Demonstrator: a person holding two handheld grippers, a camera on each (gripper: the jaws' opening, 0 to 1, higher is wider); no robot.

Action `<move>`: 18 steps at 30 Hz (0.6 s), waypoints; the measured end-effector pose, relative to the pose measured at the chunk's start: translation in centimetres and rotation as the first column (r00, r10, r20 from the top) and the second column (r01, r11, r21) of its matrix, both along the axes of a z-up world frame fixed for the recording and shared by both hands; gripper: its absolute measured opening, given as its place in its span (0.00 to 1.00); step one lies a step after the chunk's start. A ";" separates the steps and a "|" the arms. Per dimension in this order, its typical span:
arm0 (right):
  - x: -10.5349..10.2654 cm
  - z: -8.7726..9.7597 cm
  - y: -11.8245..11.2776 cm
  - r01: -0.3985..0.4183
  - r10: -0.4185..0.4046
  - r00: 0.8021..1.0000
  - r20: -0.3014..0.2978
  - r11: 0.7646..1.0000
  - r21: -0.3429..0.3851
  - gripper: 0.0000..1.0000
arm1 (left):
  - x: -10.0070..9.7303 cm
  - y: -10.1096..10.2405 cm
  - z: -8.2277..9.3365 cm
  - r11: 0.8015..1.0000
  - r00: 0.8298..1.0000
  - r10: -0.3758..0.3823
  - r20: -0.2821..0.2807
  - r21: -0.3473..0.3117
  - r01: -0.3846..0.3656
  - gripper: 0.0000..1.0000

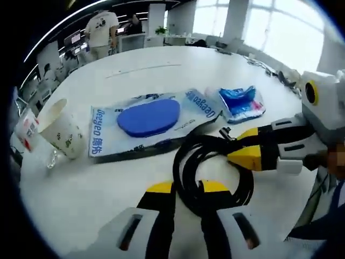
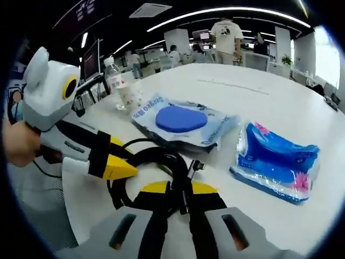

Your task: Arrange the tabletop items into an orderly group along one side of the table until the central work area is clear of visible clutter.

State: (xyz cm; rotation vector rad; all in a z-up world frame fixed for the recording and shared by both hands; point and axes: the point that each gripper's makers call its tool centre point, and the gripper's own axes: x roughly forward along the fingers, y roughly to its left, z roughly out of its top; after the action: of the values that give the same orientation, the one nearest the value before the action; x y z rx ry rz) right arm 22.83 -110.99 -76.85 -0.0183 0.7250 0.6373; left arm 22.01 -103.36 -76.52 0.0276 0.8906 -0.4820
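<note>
Both the left gripper (image 1: 187, 189) and right gripper (image 2: 178, 190) clench the coiled black cable (image 1: 213, 167); it should be lifted with the hands level so the loops hold together.

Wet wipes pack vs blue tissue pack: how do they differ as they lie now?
The wet wipes pack is pale, flat and wide, with a dark blue oval lid on top; the blue tissue pack is bright blue with pink print, smaller and puffier. The wipes pack lies next to the coiled black cable; the tissue pack lies apart from it. Both rest flat on the white table, in soft plastic wrap.
</note>
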 end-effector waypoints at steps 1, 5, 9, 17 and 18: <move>-0.2 0.2 0.0 -0.007 0.007 1.000 0.003 1.000 -0.001 0.09 | 0.0 0.1 -0.1 1.000 1.000 -0.006 0.001 -0.001 0.006 0.14; -0.6 0.4 0.1 -0.014 0.014 1.000 -0.002 1.000 0.005 0.09 | -0.3 -0.3 -0.1 0.999 0.999 -0.034 -0.007 0.026 0.035 0.13; -0.9 1.2 -0.3 0.010 -0.010 1.000 0.005 1.000 0.029 0.08 | -0.6 -0.3 0.5 1.000 1.000 -0.011 0.000 0.014 0.011 0.10; -2.8 3.2 -1.5 0.015 -0.017 0.999 0.043 0.998 0.062 0.08 | -1.7 -1.5 2.5 0.999 0.999 -0.031 0.040 -0.029 0.033 0.08; -2.9 3.4 -1.7 0.020 -0.023 0.999 0.044 0.998 0.067 0.08 | -1.9 -1.7 2.8 0.999 0.998 -0.044 0.050 -0.027 0.045 0.08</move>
State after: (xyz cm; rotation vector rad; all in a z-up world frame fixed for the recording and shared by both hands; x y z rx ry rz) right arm 19.91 -112.67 -73.45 0.0368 0.6598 0.6386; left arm 20.13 -105.06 -73.69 0.0342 0.8358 -0.5332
